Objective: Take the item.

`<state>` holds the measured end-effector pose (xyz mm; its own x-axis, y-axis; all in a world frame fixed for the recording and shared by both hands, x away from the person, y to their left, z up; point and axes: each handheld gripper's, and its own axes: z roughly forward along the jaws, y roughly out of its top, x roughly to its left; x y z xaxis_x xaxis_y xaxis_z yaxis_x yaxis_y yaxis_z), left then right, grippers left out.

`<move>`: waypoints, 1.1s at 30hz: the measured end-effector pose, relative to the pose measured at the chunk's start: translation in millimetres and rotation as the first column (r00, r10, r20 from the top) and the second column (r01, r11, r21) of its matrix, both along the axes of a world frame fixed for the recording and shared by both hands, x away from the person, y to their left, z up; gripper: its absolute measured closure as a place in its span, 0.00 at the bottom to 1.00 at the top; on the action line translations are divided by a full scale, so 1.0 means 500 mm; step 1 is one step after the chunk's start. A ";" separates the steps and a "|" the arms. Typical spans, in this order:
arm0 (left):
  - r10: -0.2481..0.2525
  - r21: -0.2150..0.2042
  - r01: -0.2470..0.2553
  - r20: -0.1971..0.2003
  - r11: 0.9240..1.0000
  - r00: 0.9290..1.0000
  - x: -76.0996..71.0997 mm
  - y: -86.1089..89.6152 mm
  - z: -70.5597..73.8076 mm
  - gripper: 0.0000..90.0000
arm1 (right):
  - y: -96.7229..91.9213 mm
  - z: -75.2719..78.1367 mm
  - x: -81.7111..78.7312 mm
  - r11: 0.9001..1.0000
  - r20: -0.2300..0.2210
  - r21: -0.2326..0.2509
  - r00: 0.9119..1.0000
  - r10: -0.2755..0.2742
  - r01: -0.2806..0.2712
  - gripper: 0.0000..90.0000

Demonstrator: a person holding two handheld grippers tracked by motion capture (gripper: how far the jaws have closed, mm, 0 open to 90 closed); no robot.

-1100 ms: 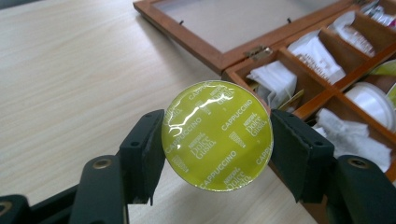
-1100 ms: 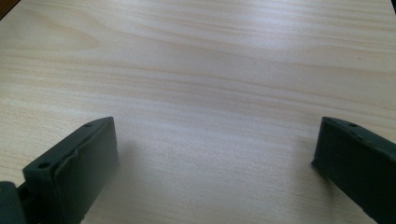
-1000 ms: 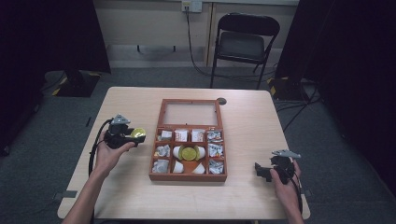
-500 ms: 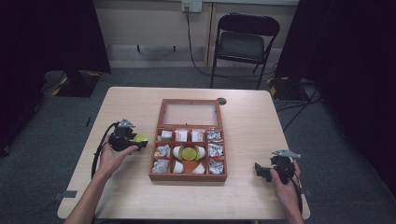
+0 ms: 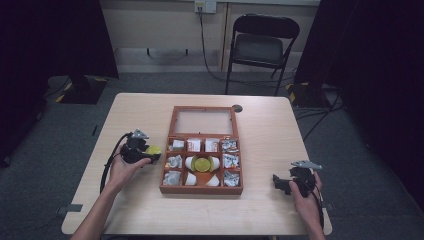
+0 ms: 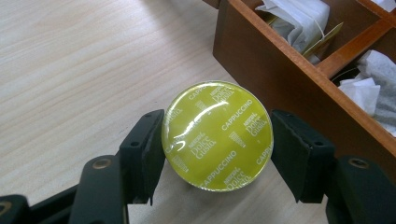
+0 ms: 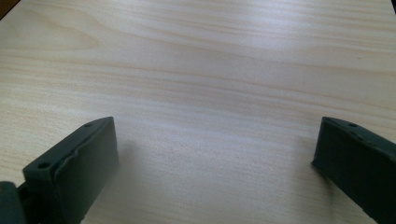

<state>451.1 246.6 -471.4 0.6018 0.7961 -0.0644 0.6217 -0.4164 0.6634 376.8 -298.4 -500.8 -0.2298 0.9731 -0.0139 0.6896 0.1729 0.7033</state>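
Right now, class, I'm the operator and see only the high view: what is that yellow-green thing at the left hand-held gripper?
Observer: In the left gripper view it is a coffee capsule, and its foil lid is printed Cappuccino.
Operator: Is it gripped?
Observer: Yes. The jaws of the left hand-held gripper press its rim from both sides, just outside the wooden box.
Operator: And the other one?
Observer: The right hand-held gripper has its jaws wide apart, with bare table between them.
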 end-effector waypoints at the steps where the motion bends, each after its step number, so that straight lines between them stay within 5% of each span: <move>1: 0.003 -0.005 -0.003 -0.001 1.000 1.000 0.000 0.000 -0.001 0.42 | 0.000 0.000 0.000 1.000 0.000 0.000 1.000 0.000 0.000 0.00; 14: 0.012 -0.011 -0.012 0.003 1.000 1.000 0.002 0.001 0.000 0.41 | 0.000 0.000 0.000 1.000 0.000 0.000 1.000 0.000 0.000 0.00; 23: 0.006 -0.027 -0.006 0.005 1.000 1.000 0.004 0.002 0.001 0.20 | 0.000 0.000 0.000 1.000 0.000 0.000 1.000 0.000 0.000 0.00; 33: 0.026 -0.053 -0.024 0.031 0.998 0.999 0.001 0.013 0.014 0.19 | 0.000 0.000 0.000 1.000 0.000 0.000 1.000 0.000 0.000 0.00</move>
